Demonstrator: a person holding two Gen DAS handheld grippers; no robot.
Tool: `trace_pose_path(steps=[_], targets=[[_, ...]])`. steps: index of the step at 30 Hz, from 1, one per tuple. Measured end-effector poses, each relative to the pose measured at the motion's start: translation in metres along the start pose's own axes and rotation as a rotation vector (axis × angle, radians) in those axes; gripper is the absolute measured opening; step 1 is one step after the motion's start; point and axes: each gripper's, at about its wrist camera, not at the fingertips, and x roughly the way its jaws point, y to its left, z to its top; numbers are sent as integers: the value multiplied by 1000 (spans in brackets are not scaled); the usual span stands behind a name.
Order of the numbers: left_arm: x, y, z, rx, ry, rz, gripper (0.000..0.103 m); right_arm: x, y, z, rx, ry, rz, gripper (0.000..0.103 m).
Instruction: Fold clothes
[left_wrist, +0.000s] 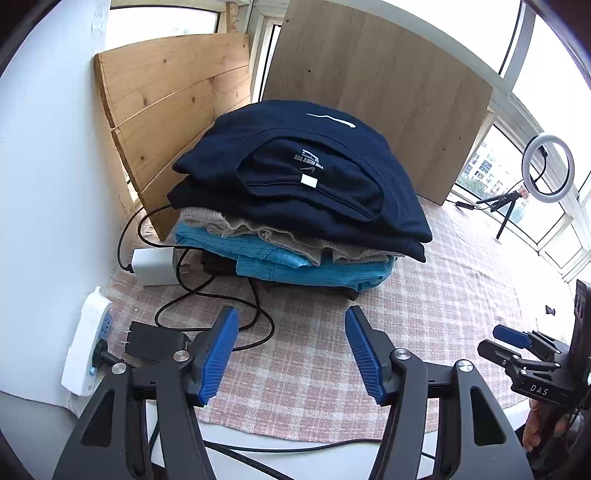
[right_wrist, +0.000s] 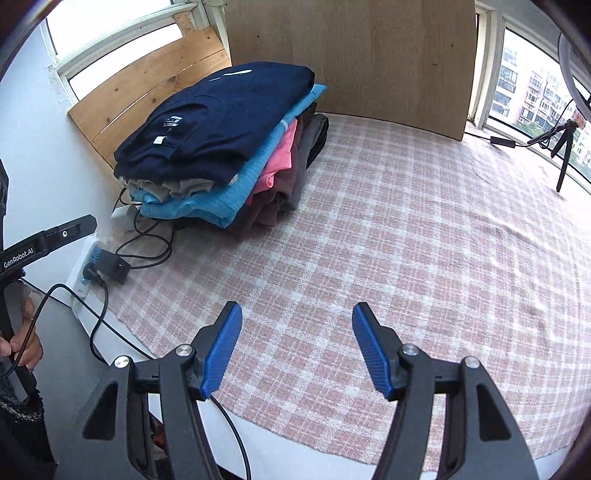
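A stack of folded clothes (left_wrist: 295, 206) rests at the back left of the pink checked cloth (left_wrist: 424, 314). A dark navy T-shirt (left_wrist: 314, 162) lies on top, over a beige knit (left_wrist: 280, 236) and a light blue garment (left_wrist: 314, 269). The right wrist view shows the same stack (right_wrist: 221, 147) with pink and dark pieces low on its right side. My left gripper (left_wrist: 291, 332) stands open in front of the stack, nothing between its blue pads. My right gripper (right_wrist: 297, 328) is open over bare checked cloth (right_wrist: 406, 240), apart from the stack. It also shows at the right edge of the left wrist view (left_wrist: 513, 343).
A white power strip (left_wrist: 86, 343), a white charger (left_wrist: 155, 266), a black adapter (left_wrist: 151, 341) and black cables (left_wrist: 221, 306) lie left of the stack. Wooden boards (left_wrist: 369, 92) lean against the windows behind. A ring light on a tripod (left_wrist: 546, 170) stands at the far right.
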Motion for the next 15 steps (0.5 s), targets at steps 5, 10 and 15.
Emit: trace_pose_path(steps=[5,10,15], targets=[[-39,-34,-22,12,-51,67,69,-32,-28,-19,-8,-28,26,61],[-72,-67,-50,10,-74,107,70,-60,-51,-53,-41,-38,22,61],[-102,-96,-84,-6,-92,119,70,-83,-76,-90,-27,-39,83,63]])
